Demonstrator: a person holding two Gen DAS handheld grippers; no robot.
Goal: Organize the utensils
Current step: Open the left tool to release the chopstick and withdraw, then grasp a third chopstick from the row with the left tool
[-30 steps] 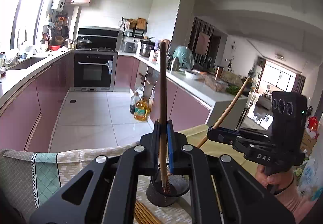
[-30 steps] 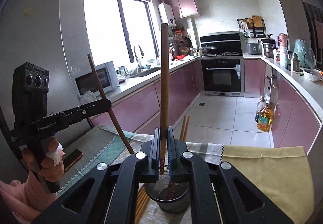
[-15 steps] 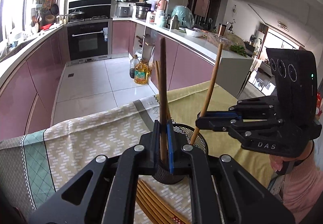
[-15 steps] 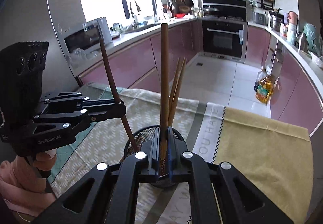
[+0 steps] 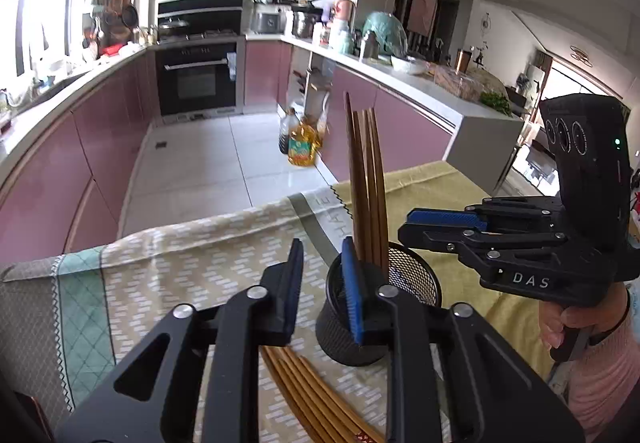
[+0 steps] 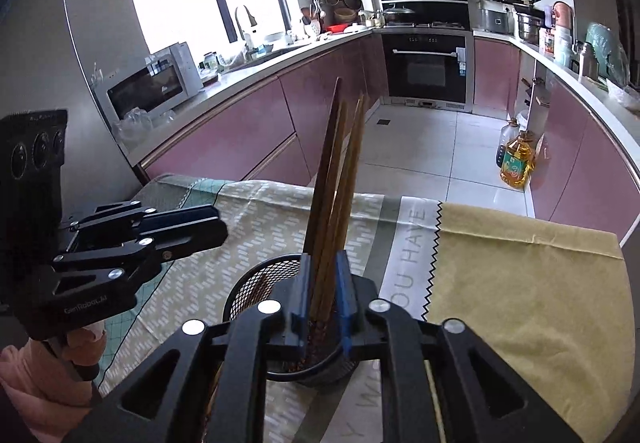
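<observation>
Pretty tight around the mesh cup: the chopsticks standing in it fan upward and block a straight drop from above. The right gripper crowds the cup's right side, the left gripper its near-left. More chopsticks lie near on the bench. The yellow cloth far right is open room.

Chopsticks stand in the mesh holder on the tablecloth.
</observation>
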